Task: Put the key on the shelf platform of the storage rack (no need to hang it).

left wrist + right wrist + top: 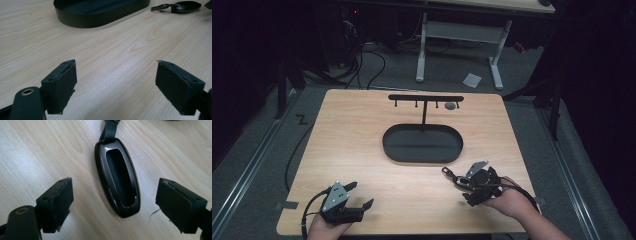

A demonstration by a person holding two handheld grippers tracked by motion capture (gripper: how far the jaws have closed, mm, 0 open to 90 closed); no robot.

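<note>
1. High view: the right tongs (464, 187) sit near the bench's (362, 150) right front corner, pointing at a key fob (460, 179) that lies flat on the wood.
2. Right gripper view: the fob (117, 180) lies between the spread jaws, touching neither pad; its strap (109, 130) runs away from the tongs.
3. Left tongs (359, 195) rest near the left front corner, jaws spread wide with nothing between them.
4. A black oval tray (422, 144) sits mid-bench, with a hook rack (426, 98) rising from it towards the far edge; the fob lies just off the tray's right front rim.
</note>
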